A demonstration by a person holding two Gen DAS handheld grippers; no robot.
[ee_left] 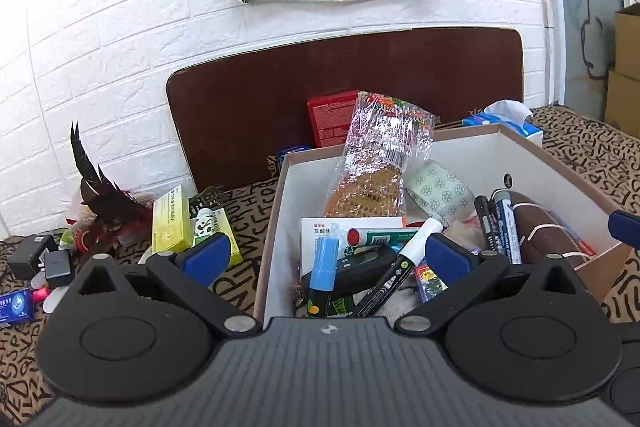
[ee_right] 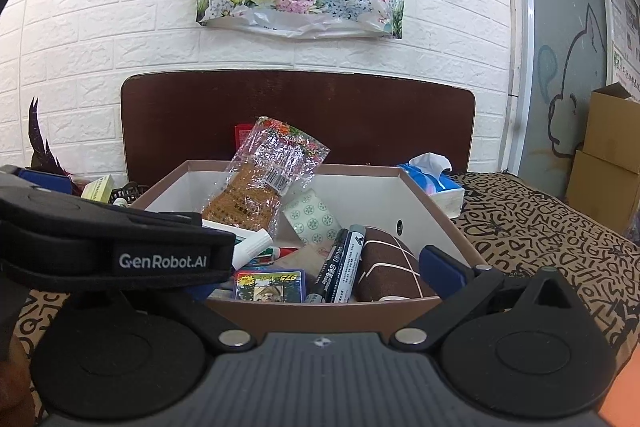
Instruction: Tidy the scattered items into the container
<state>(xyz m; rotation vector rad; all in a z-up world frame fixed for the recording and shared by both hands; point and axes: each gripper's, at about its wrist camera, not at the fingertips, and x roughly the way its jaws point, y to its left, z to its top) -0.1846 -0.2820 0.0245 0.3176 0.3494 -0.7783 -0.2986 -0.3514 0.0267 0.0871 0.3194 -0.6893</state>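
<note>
left gripper (ee_left: 326, 255): fingers apart, empty, over box's near left corner | right gripper (ee_right: 320, 275): right pad over box's near wall, left finger hidden behind the other gripper, looks spread, holds nothing | box (ee_left: 560, 163): on patterned cloth, holds markers, snack bag (ee_left: 380, 163), brown roll | yellow carton (ee_left: 172, 223), charger (ee_left: 56, 269): loose on cloth left of box

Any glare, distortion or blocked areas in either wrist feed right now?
Left wrist: fisheye bends the brick wall; the snack bag film glints but stays readable. Right wrist: same bowing, and the left gripper body blocks the box's left side.
</note>
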